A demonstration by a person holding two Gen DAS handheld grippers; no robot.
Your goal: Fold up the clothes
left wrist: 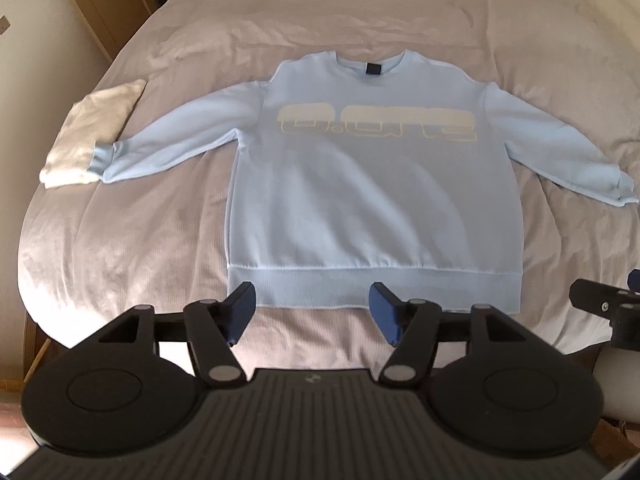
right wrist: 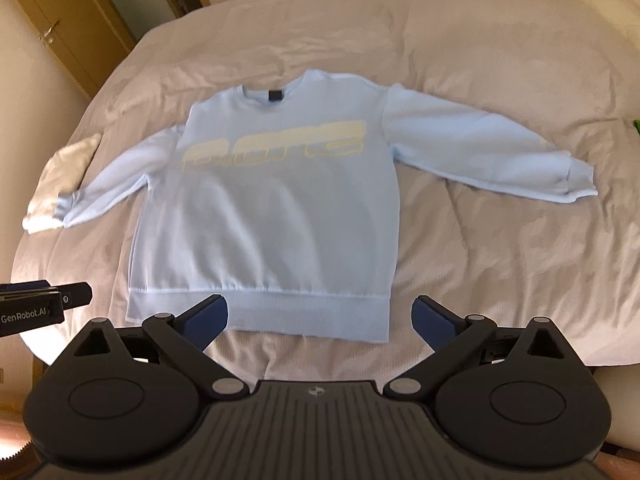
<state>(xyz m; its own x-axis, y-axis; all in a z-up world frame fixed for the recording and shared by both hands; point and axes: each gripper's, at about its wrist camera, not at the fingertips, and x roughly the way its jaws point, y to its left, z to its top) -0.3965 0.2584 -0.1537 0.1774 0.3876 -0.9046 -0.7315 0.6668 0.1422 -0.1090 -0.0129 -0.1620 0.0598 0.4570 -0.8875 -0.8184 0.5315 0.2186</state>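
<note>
- A light blue sweatshirt point(left wrist: 372, 200) is lying flat and face up on a pale quilted bed cover point(left wrist: 160, 248), filling the middle of both views, with its collar toward the top of the frame and its ribbed hem toward the bottom.
- Both of its sleeves are spreading out to the sides and angling downward; cream lettering is running across the chest.
- A folded white cloth point(left wrist: 90, 136) is sitting at the left of the frame, and the cuff of the left-hand sleeve is touching it.
- The left gripper point(left wrist: 312, 312) is hovering at the bottom centre of its view, just over the hem, its jaws standing partly apart with nothing between them.
- The right gripper point(right wrist: 320, 320) is hovering over the hem at the bottom of its view, its jaws standing wide apart and gripping nothing.
- A wooden door point(right wrist: 60, 24) is showing in the upper left corner.
</note>
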